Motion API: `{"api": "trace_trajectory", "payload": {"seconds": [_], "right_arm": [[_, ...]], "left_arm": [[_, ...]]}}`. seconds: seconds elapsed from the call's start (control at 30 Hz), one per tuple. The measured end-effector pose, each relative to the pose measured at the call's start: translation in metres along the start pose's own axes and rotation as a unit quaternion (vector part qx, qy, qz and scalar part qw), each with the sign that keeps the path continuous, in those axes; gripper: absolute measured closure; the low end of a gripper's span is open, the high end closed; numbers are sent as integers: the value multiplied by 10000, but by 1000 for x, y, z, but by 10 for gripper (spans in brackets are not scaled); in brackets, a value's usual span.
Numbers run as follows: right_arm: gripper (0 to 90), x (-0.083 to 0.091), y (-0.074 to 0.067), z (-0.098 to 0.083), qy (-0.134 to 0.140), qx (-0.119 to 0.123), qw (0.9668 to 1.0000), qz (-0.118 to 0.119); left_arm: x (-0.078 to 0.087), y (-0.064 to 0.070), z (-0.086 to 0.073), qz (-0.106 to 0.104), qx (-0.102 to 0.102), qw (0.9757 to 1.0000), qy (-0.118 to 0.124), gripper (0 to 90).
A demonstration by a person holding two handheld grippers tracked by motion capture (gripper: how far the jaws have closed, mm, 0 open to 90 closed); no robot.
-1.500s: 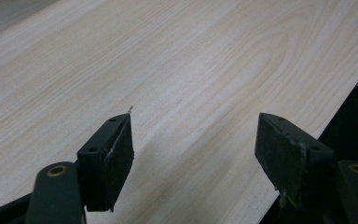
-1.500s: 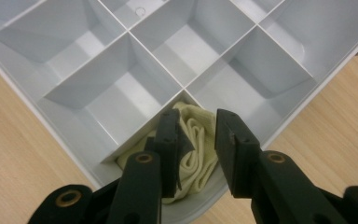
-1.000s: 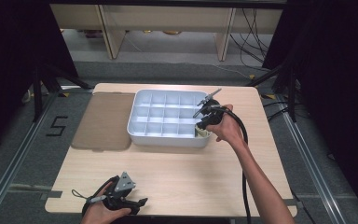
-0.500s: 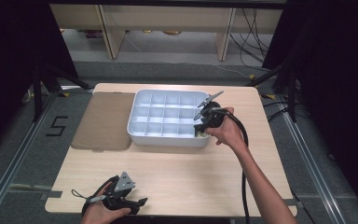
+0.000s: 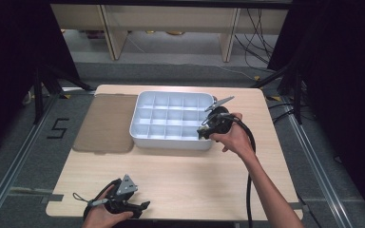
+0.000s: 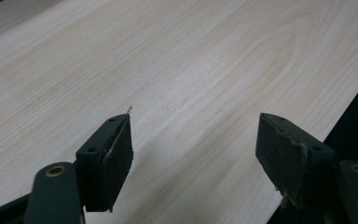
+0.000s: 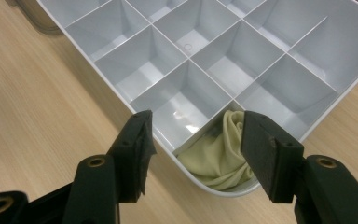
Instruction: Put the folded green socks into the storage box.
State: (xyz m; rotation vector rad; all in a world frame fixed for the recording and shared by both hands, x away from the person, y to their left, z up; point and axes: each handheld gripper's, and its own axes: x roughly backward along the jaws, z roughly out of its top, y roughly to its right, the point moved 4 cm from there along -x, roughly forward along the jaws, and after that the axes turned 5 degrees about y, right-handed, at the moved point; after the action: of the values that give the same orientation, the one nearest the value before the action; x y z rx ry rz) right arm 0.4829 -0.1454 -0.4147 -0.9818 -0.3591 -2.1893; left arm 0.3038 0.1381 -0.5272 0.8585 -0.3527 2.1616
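Cloth (image 7: 219, 151), pale yellow-green and crumpled, sits in the corner compartment of the white divided tray (image 5: 138, 124), the corner nearest the right gripper (image 5: 203, 131). It lies bunched below the compartment walls, touching the tray's rounded outer wall.

Right gripper hovers just above that corner, and its jaws have just been opening. In the right gripper view the pads (image 7: 135, 156) stand apart, one over the table just outside the tray's corner wall, the other over the cloth's compartment; neither presses on the cloth. Nothing held.

Tray has a grid of compartments, and the ones that can be seen around the cloth are bare. It sits on the light wood table (image 5: 180, 180), with a brown flat mat (image 5: 105, 122) touching its side away from the right gripper.

Left gripper (image 5: 140, 205) is well apart from the tray, at the table's near edge, resting low over the wood. Jaws wide apart, nothing between them, bare tabletop under the pads (image 6: 116, 156).
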Motion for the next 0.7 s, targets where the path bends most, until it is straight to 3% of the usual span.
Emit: {"api": "trace_trajectory", "payload": {"seconds": [0.1,0.2,0.33,0.43,0.47,0.53,0.57,0.7], "right_arm": [[438,1,-1,-1,50,54,10000,-2],[432,0,-2,-1,211,107,9997,-35],[424,3,-4,-2,149,83,9999,30],[414,5,-6,-4,155,77,9999,-3],[411,5,-6,-5,178,102,9998,12],[403,5,-7,-7,305,105,9995,20],[397,7,-9,-8,232,32,9997,82],[381,11,-10,-11,258,51,9996,72]], "left_arm": [[0,-3,1,65,-154,9999,-11,266],[0,-2,0,72,-46,10000,4,266],[1,-2,0,74,-52,10000,4,266],[0,-1,-1,21,124,9999,19,264],[0,-4,0,93,-40,9999,15,262],[0,-3,-1,55,113,9999,10,262],[1,-5,0,64,1,10000,14,261],[1,-5,0,76,-10,10000,22,260]]}}
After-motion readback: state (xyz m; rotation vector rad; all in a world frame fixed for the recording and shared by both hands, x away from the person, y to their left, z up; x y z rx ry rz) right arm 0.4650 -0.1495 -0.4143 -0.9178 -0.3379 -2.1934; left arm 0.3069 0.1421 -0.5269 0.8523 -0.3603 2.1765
